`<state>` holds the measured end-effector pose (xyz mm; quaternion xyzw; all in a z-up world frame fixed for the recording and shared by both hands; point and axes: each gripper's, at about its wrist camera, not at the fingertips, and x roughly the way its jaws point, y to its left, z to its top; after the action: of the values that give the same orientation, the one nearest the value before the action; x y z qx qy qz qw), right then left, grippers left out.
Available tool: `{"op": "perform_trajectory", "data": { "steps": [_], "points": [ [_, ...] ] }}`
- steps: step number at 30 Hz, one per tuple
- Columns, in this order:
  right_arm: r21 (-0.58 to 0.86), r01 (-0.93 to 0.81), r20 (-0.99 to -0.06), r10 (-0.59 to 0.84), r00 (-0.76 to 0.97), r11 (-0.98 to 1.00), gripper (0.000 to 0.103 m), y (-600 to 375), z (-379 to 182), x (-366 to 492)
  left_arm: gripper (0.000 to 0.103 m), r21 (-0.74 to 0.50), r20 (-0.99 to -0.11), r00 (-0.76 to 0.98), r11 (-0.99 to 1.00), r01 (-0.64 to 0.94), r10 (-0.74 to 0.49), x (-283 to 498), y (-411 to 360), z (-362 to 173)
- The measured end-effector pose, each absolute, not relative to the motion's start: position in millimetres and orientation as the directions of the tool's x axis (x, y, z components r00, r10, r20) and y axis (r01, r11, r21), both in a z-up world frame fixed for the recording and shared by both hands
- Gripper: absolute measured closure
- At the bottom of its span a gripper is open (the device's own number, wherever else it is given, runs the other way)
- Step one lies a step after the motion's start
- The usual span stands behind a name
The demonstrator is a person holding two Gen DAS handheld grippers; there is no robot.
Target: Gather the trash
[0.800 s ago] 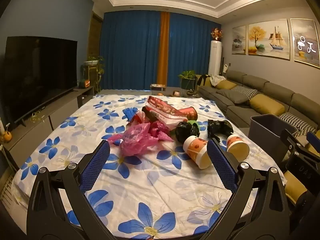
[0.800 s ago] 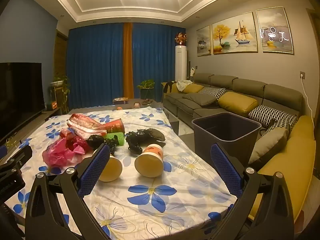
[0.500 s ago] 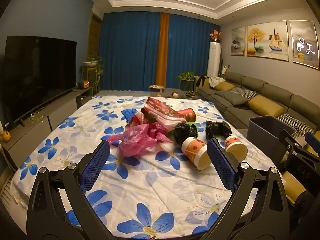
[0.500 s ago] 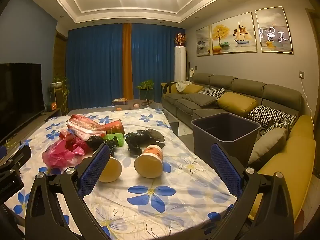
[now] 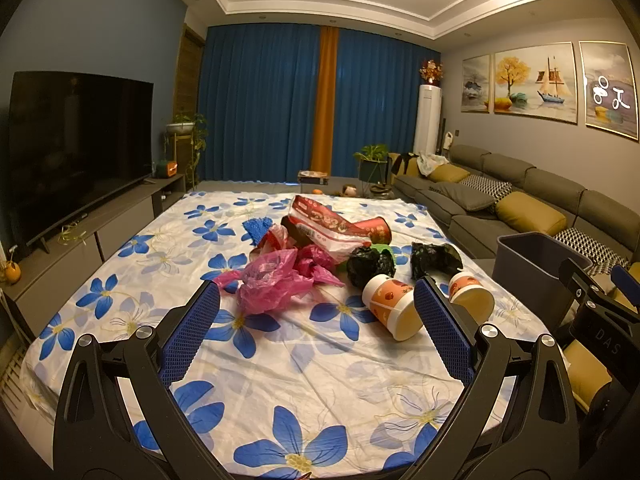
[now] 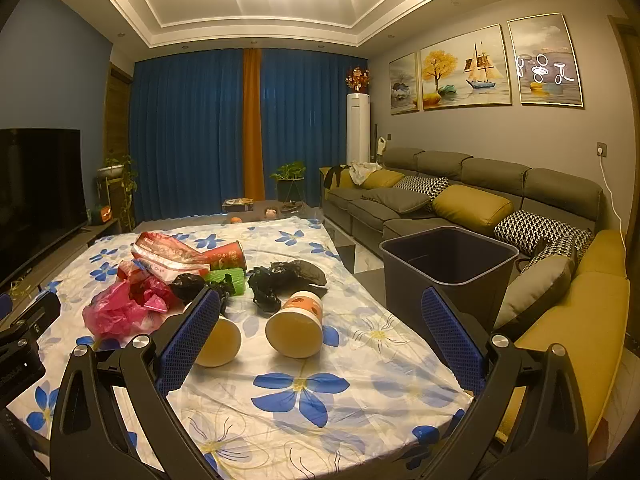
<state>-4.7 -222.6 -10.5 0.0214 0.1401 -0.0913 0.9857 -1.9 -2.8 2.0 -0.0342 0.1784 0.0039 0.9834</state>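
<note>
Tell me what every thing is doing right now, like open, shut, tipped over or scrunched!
Left tongs: open, holding nothing.
Right tongs: open, holding nothing.
Two paper cups: tipped on their sides.
Pink plastic bag: crumpled on the table.
Black bags: scrunched up.
Red tube: lying down.
Trash bin: upright beside the table, open top.
TV: screen dark.
Curtains: closed.

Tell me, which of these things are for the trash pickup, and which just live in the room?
For the job:
pink plastic bag
two paper cups
black bags
red snack wrapper
red can
grey bin

Just there:
sofa
television
curtains
paintings
potted plant
</note>
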Motion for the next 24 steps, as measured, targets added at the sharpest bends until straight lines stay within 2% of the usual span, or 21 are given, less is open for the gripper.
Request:
{"op": "perform_trajectory", "data": {
  "steps": [24],
  "points": [
    [0.020,0.188,-0.279,-0.175,0.944,0.982,0.005,-224.3,-8.1,-5.4,0.007,-0.067,-0.350,0.937,0.998,-0.018,-0.006,-3.8,-2.3,4.7]
  ]
}}
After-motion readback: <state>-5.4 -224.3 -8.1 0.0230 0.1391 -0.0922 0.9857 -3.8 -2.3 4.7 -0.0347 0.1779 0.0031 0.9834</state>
